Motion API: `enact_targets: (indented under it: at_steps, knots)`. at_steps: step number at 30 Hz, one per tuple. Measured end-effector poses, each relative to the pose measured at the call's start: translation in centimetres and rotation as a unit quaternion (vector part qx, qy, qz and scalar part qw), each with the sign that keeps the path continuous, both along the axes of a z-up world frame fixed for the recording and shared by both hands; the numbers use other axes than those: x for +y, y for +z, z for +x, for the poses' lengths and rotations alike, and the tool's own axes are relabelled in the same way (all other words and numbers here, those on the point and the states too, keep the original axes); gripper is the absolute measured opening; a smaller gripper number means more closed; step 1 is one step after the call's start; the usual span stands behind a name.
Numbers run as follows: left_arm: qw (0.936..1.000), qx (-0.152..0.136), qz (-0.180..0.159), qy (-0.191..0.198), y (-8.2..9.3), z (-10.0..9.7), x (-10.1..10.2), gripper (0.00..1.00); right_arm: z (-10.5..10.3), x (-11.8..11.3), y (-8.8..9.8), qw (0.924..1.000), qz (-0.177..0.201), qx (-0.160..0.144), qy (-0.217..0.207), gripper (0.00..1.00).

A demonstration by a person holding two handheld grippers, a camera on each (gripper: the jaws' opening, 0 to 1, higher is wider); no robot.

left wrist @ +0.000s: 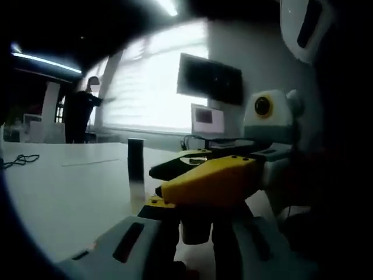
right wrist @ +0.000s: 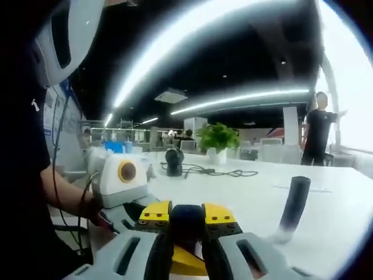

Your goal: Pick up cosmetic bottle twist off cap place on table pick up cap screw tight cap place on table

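A smooth white tabletop (right wrist: 245,195) spreads through an open office with long ceiling light strips and bright blinds.

In the right gripper view, nearest the lens, the right gripper (right wrist: 187,217) shows two yellow blocky pads with grey plastic arms rising from the bottom. The jaws stand nearly together, pinching a small dark rounded cap (right wrist: 186,219) between the yellow pads. Just left of it sits the left gripper (right wrist: 125,175), a glossy white box with a person's hand (right wrist: 87,207) behind it.

The bottle (right wrist: 293,205) stands upright on the tabletop, to the right of the jaws and apart from them. It is a slim cylinder, dark matte over most of its height with a clear, pale base. Its top looks open, though that is hard to tell at this size.

In the left gripper view the left gripper's own grey jaws rise from the bottom, but their tips are hidden behind the right gripper (left wrist: 201,175), whose yellow body crosses in front; how far open they stand cannot be told. The bottle (left wrist: 136,163) stands upright just beyond.

Farther back lie a black cable (right wrist: 213,171) and a potted green plant (right wrist: 218,140). A monitor (left wrist: 207,121) sits by the window, and a person (right wrist: 317,131) in dark clothes stands at the far end.
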State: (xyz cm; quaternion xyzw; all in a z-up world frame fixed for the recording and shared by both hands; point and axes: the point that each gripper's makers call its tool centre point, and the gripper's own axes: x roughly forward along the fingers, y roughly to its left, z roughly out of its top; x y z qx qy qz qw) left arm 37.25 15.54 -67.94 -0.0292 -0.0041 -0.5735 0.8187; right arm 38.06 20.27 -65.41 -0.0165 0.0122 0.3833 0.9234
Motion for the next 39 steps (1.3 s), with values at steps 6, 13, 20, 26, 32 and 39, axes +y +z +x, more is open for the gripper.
enact_targets:
  at_steps: [6,13,20,26,32,39]
  knots:
    - [0.9997,-0.013,0.004,-0.021,0.2,-0.5,0.0,0.1,-0.5,0.3,0.2,0.9996,0.002,-0.005,0.029,0.11]
    - [0.9993,-0.006,0.006,-0.036,0.4,-0.9,-0.1,0.1,-0.7,0.5,0.5,0.9989,0.008,-0.005,0.047,0.12]
    - [0.9985,-0.003,0.014,-0.052,0.4,-1.6,-0.1,0.1,-1.5,0.8,0.6,0.9956,0.02,0.001,0.092,0.12]
    - [0.9983,-0.004,0.022,-0.055,0.1,-1.8,-0.1,0.1,-1.8,0.9,0.4,0.9917,0.016,-0.002,0.128,0.12]
    - [0.9976,-0.016,0.02,-0.064,0.7,-2.1,-0.3,0.1,-2.4,1.1,1.0,0.9823,0.015,-0.004,0.186,0.12]
    - [0.9962,-0.014,0.015,-0.085,1.4,-2.7,-0.4,0.1,-3.5,1.3,1.7,0.9697,0.015,-0.023,0.243,0.12]
